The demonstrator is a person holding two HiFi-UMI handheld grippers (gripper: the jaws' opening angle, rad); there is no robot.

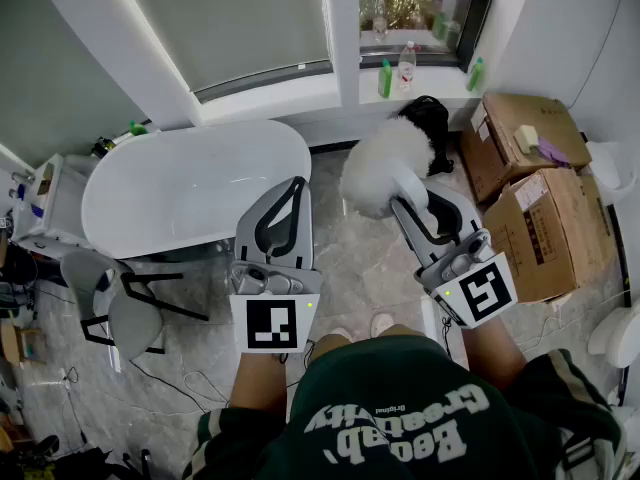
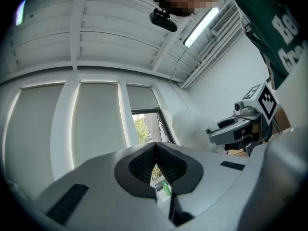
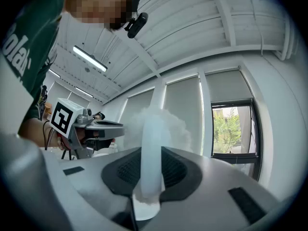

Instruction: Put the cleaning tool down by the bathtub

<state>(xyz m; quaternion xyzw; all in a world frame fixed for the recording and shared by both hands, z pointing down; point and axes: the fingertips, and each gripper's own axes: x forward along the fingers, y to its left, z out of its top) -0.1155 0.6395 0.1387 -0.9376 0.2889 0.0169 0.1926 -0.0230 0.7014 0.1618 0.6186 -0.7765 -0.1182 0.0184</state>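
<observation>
My right gripper (image 1: 402, 186) pinches the white handle of the fluffy white duster (image 1: 380, 173), the cleaning tool. It is held up over the grey marble floor (image 1: 350, 258), off to the right of the white oval bathtub (image 1: 150, 208). My left gripper (image 1: 292, 183) is pressed together on nothing. By my reading, nothing is set down yet: lowering it beside the tub and letting go are both left.

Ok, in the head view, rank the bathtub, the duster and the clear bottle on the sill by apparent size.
1. bathtub, largest by far
2. duster, raised nearer the camera, which flatters it
3. clear bottle, smallest, also farthest away
</observation>
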